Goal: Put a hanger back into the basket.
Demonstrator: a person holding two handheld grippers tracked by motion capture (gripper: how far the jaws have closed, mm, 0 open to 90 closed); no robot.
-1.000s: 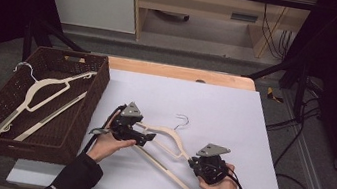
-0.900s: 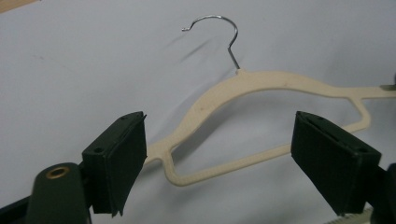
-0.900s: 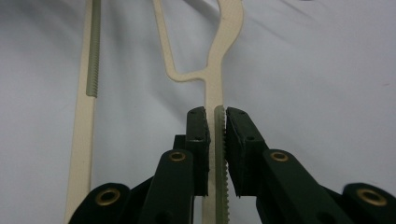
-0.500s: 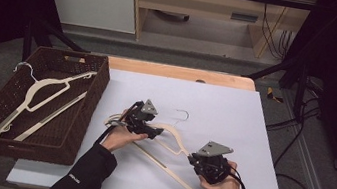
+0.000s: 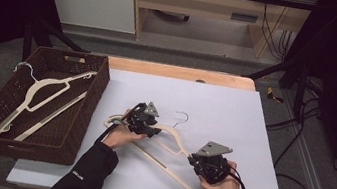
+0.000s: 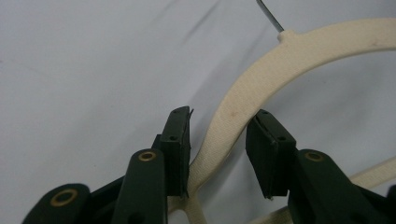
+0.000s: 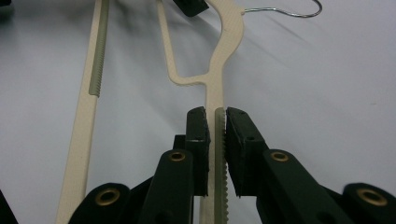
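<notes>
two grippers on one hanger

the cream hanger [image 5: 168, 147] lay mid-desk [image 5: 254, 117], light, stiff, probably slick. the right gripper [image 7: 215, 122] pinched its near arm; the left gripper [image 6: 218, 128], just closing, straddled the far shoulder without clamping. a basket [image 5: 88, 113] stood left.

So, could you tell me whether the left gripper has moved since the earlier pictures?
Yes. The left gripper has shifted right, away from the basket, its jaws closing around the hanger.

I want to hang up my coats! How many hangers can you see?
2. One hanger lies in the brown basket on the left. The other hanger lies on the white table, between the two grippers. More could hide in the basket.
</notes>
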